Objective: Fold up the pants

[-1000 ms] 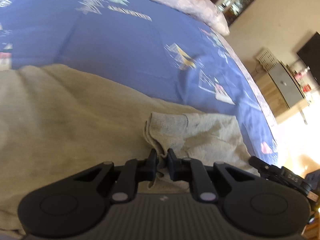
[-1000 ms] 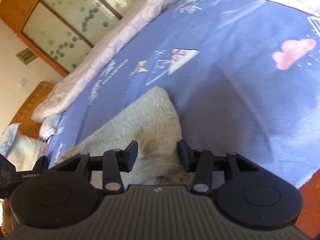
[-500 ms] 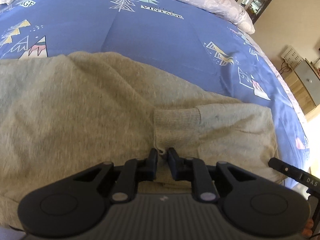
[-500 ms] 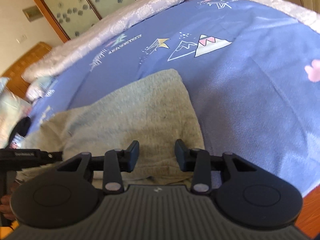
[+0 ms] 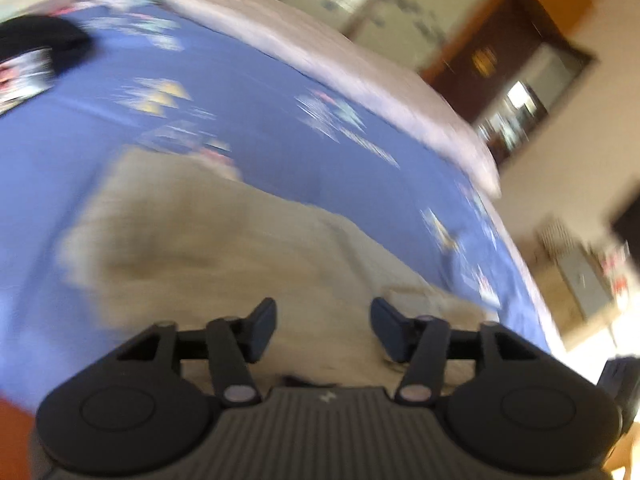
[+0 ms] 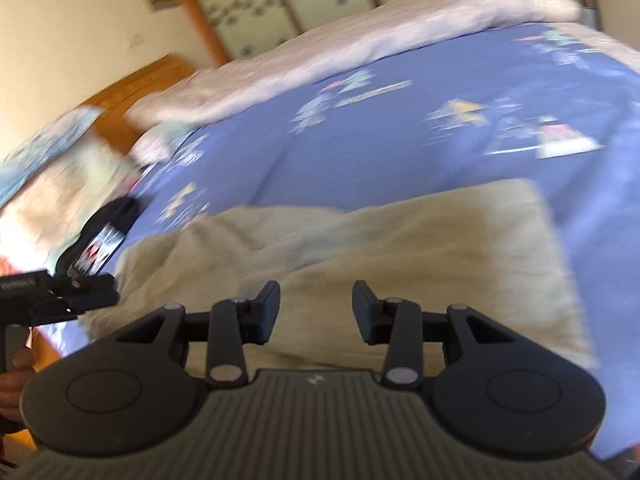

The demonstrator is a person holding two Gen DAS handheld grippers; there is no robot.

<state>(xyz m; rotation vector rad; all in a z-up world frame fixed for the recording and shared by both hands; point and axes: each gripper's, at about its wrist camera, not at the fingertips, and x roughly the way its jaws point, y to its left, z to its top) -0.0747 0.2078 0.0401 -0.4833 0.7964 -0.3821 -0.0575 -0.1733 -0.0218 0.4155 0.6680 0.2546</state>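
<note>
Now both tools — the left tool (image 5: pixel 323 330) and right tool (image 6: pixel 316 312) — were wide, holding nothing, above the pants (image 6: pixel 400 240) on the bed (image 6: pixel 360 148) — next, another fold.

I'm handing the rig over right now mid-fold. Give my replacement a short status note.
Left claw: open, empty, above the pants.
Right claw: open, empty, also over the pants.
The beige pants lie bunched in overlapping layers on the blue bedspread. A black device with a lit screen lies on the bed past their far-left end.
Done: looks like at least one fold is laid. Left: likely a re-grip, a further fold and smoothing. Both views are motion-blurred, so check the edges first.
</note>
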